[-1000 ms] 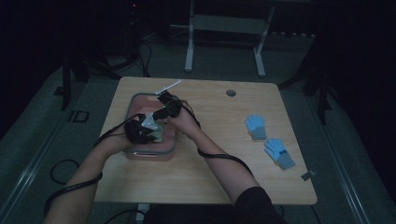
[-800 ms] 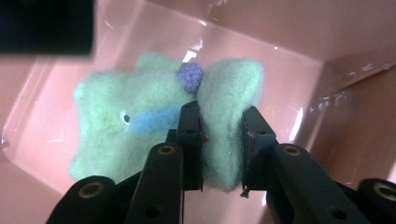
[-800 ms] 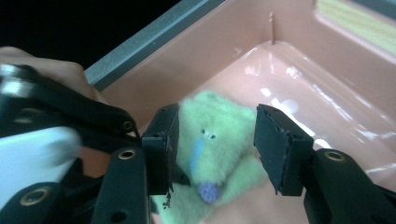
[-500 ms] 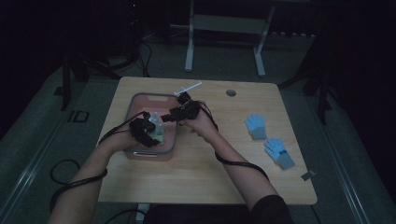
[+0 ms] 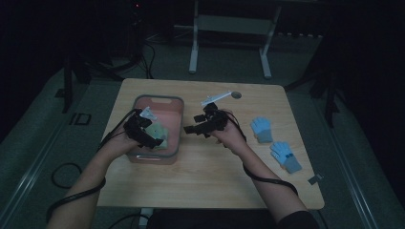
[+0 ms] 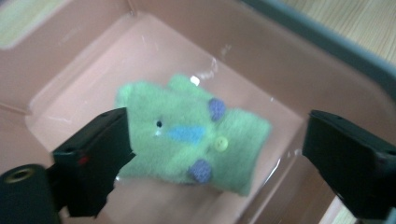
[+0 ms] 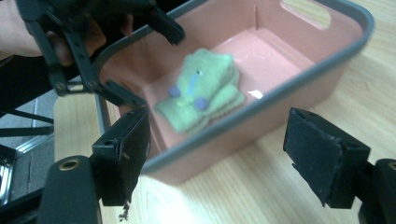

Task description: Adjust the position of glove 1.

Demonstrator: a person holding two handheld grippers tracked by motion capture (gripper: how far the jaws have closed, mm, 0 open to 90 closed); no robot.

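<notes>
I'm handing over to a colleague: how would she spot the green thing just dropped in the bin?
Find the pink plastic bin with a grey rim on the wooden table's left half. Inside lie folded green fleece gloves, marked with purple dots and a yellow button, unlike the plain blue gloves lying outside, right.

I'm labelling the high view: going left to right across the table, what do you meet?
Left gripper → pink plastic bin with grey rim → right gripper → pair of light blue knitted gloves
</notes>
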